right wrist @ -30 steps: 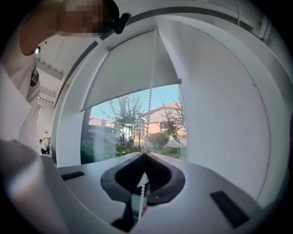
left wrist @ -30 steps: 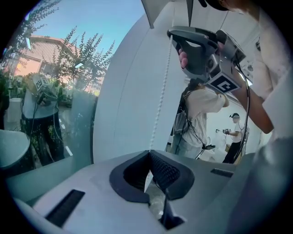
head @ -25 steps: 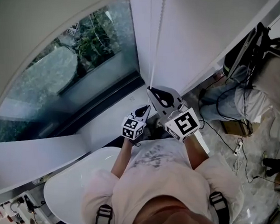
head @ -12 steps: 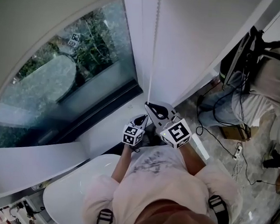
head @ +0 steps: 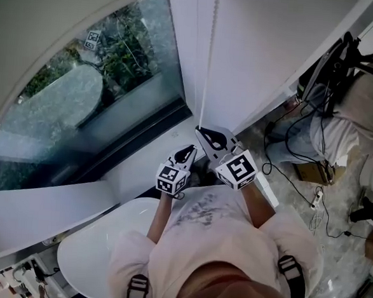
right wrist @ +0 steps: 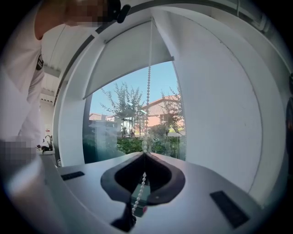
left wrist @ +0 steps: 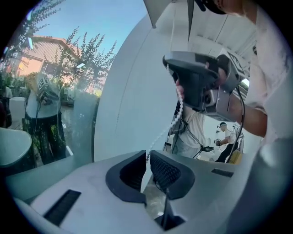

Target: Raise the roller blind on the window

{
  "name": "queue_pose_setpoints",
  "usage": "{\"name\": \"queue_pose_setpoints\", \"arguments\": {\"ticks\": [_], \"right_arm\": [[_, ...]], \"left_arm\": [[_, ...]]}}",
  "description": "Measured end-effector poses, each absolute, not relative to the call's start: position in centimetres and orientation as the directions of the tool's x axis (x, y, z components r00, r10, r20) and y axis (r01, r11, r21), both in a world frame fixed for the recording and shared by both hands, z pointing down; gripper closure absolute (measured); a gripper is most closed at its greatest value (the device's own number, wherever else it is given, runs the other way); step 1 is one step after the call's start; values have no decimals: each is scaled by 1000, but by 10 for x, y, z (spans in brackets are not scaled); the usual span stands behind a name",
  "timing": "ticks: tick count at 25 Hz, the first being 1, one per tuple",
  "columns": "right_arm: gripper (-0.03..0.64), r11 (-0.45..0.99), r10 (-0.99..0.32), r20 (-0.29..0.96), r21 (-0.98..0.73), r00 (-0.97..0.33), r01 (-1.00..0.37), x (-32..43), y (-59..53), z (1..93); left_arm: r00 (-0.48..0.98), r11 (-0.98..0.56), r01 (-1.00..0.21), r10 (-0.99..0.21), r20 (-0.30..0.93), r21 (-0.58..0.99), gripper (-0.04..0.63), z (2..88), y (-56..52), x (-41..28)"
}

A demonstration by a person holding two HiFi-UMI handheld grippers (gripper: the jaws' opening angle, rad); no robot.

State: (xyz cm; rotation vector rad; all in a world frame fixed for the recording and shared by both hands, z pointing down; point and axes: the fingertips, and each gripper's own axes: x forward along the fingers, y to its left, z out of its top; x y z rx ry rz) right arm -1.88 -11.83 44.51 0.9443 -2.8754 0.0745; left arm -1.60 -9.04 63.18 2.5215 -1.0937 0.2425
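The roller blind [right wrist: 128, 59] is in the upper part of the right gripper view. It covers only the top of the window [right wrist: 132, 123], and its lower edge runs slanted across the glass. Below this edge, trees and a house show against blue sky.

The bead chain [right wrist: 148, 91] hangs straight down in front of the glass to the right gripper [right wrist: 144, 154]. The fingertips of this gripper are pressed together on the chain. A short piece of the chain lies in the hollow behind the tips.

In the left gripper view, the chain goes on from the right gripper, which is in the upper right of the frame. It curves down, a little slack, to the left gripper [left wrist: 147, 156]. The jaws of the left gripper have just loosened very slightly. The fingertips meet on the chain and pinch it, and the pads stand a little apart further back.

In the head view, the two grippers are just beside each other at the centre of the frame, the left one lower and further left. The chain rises from them along a white wall [head: 263, 48] to the top edge. At the right edge another person [head: 358, 106] sits near cables [head: 299, 178] on the floor.
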Motion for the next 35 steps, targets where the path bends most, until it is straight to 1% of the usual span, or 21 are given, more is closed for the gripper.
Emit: {"name": "queue_pose_setpoints", "arguments": {"ticks": [5, 10, 20, 27, 35], "right_arm": [[555, 804, -590, 128, -1, -797, -595, -18, -122, 447], [555, 800, -596, 126, 3, -793, -601, -17, -124, 443], [555, 805, -589, 127, 5, -798, -593, -15, -132, 447], [555, 807, -586, 117, -7, -802, -590, -14, -131, 442], [555, 812, -579, 119, -4, -807, -583, -15, -130, 442]], "left_arm": [[697, -653, -717, -675, 244, 242, 540, 574, -93, -21], [699, -665, -714, -697, 164, 217, 531, 493, -106, -30], [737, -738, -671, -674, -52, 63, 526, 352, -128, -21], [761, -762, -647, -646, -65, 5, 526, 307, -135, -3], [759, -767, -642, -637, -130, 8, 526, 275, -145, -1]]}}
